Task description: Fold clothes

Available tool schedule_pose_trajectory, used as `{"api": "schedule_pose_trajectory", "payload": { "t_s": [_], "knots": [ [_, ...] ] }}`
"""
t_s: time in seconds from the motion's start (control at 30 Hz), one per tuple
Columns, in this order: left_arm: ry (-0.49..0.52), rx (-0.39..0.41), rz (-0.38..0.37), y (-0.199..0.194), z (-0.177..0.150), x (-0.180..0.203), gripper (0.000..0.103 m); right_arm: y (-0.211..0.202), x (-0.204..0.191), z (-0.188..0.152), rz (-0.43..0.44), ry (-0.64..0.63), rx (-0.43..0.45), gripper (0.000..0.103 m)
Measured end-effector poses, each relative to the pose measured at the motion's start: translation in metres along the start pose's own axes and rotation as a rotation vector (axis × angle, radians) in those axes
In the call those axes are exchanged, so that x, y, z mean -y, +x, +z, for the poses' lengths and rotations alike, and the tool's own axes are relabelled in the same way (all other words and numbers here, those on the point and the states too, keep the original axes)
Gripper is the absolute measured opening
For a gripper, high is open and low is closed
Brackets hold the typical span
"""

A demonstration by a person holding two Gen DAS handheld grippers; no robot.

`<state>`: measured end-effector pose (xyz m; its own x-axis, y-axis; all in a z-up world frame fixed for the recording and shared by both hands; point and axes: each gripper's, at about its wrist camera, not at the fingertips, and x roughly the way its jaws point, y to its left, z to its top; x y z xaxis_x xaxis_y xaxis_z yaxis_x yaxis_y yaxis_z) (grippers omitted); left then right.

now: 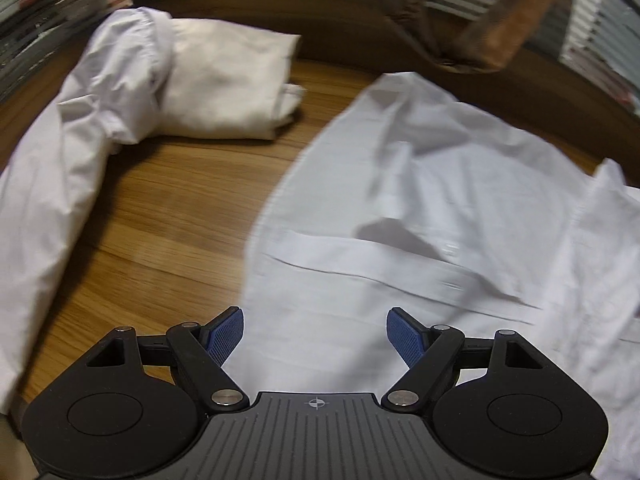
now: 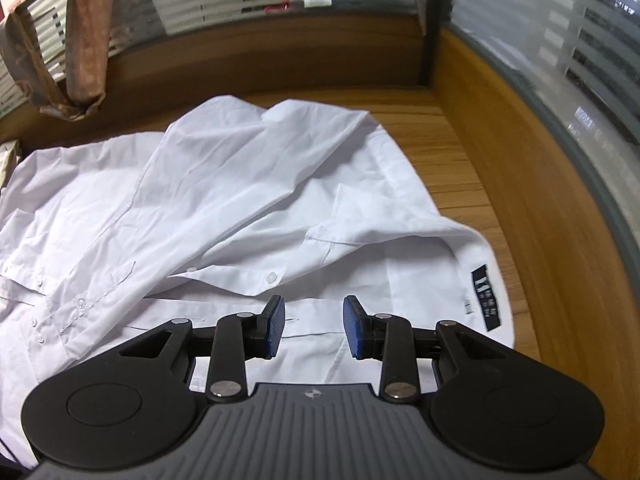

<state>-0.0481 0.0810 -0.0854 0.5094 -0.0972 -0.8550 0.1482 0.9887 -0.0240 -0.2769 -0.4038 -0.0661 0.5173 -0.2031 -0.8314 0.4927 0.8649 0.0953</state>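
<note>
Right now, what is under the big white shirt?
The white shirt lies spread on the wooden table, whose bare wood shows around its edges. One folded-over layer covers the button placket. Whether anything else hides beneath the fabric cannot be seen.

A white button-up shirt (image 2: 224, 200) lies spread and rumpled on the wooden desk (image 2: 452, 148), its front panels partly open so the button placket and several small white buttons show, with 1 panel folded diagonally across the body. A dark label (image 2: 485, 298) sits on the fabric near its right edge, close to the desk's raised wooden border. In the left wrist view, 2 other pale garments lie apart from it on the far left of the desk: a cream one folded into a compact block (image 1: 228, 84), and a loose white one (image 1: 80, 148) draped partly over that block and trailing toward the near edge.
</note>
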Motion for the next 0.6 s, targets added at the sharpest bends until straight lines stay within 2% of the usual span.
{"api": "schedule_pose_trajectory", "payload": {
  "t_s": [0.17,0.47,0.53,0.57,0.6],
  "knots": [
    [0.003,-0.03,0.003,0.022,0.007,-0.016,0.065,0.013,-0.012,-0.007,-0.009,-0.011,-0.038,0.041],
    [-0.025,-0.082,-0.045,0.052,0.012,-0.038,0.064,0.027,-0.032,-0.024,-0.058,0.031,-0.098,0.041],
    [-0.037,-0.089,-0.062,0.053,0.01,-0.041,0.06,0.028,-0.036,-0.028,-0.066,0.029,-0.109,0.042],
    [-0.033,-0.085,-0.072,0.052,0.009,-0.04,0.053,0.029,-0.038,-0.029,-0.069,0.025,-0.113,0.042],
    [-0.03,-0.081,-0.081,0.051,0.009,-0.04,0.035,0.029,-0.04,-0.031,-0.072,0.022,-0.118,0.042]
  ]
}}
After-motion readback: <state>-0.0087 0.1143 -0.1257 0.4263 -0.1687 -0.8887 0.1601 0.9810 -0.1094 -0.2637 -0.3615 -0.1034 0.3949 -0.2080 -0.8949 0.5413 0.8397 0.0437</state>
